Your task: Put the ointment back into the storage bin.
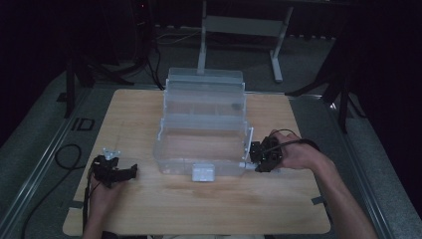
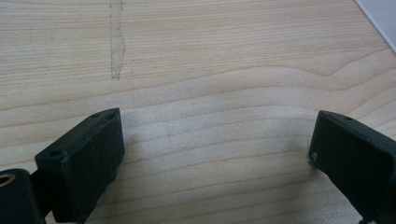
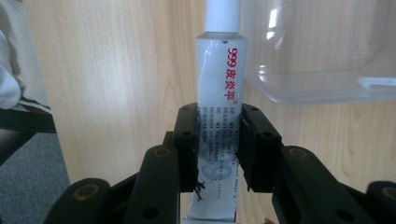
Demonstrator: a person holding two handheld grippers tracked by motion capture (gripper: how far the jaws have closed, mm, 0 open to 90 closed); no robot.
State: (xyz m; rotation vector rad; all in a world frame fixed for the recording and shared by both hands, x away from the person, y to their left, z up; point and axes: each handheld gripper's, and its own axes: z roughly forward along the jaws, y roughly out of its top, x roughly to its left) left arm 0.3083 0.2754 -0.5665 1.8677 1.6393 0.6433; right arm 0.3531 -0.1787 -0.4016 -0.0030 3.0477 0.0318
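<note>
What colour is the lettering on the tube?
Red on the white tube, clearest in the right gripper view.

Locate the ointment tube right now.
The white tube is clamped in the right gripper, beside the clear box at its right front corner.

Fingers clamping ointment tube, clear box beside

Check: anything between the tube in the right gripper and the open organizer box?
Only the box's own clear side wall. The right gripper is shut on the ointment tube, beside the clear organizer box at its right end; the lid is open, so nothing else visibly blocks.
</note>
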